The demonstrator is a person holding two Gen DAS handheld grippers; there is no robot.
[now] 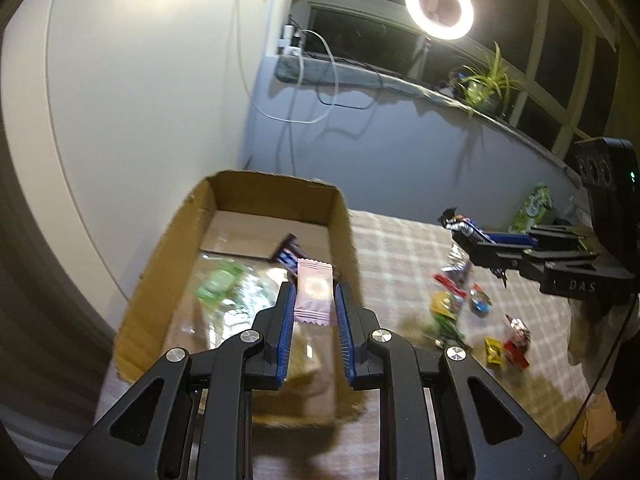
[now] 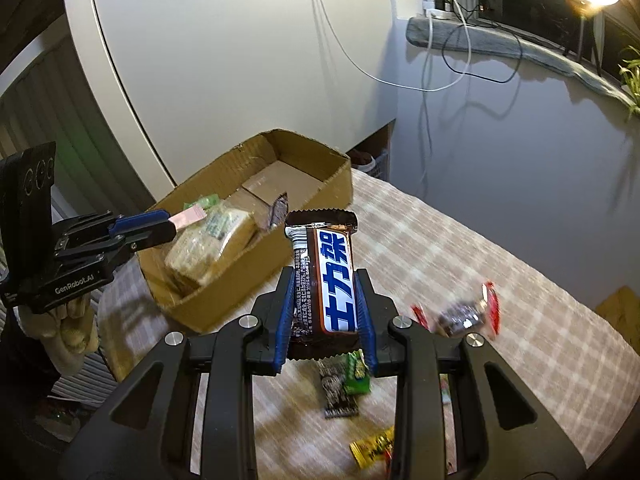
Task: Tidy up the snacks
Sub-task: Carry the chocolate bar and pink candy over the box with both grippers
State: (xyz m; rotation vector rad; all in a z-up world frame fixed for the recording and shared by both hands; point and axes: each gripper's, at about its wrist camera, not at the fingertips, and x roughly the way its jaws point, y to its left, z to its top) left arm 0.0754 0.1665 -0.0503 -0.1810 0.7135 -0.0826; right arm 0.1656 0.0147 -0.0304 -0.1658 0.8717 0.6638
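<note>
My left gripper [image 1: 314, 300] pinches a pink sachet [image 1: 314, 294] between its blue pads, low in the middle of the left wrist view, right above the open cardboard box [image 1: 160, 264]. The box fills the centre left of that frame and sits on a checked cloth [image 1: 400, 248]. Inside it lie a clear bag with green print [image 1: 218, 284] and a dark bar [image 1: 288, 256], partly hidden behind the sachet.

My right gripper [image 2: 325, 304] is clamped on a brown chocolate bar [image 2: 322, 272] with a blue and white label, held upright in the middle of the right wrist view. The box [image 2: 308, 196] lies behind it, upper left of the bar.

Loose sweets [image 1: 460, 304] are scattered on the cloth at the right of the left wrist view, blurred. In the right wrist view a green packet [image 2: 357, 372] and a yellow one [image 2: 372, 450] lie under the gripper, and a red-ended wrapper [image 2: 460, 316] sits to the right.

At the right edge of the left view, the right gripper [image 1: 460, 232] shows side-on with its bar.
</note>
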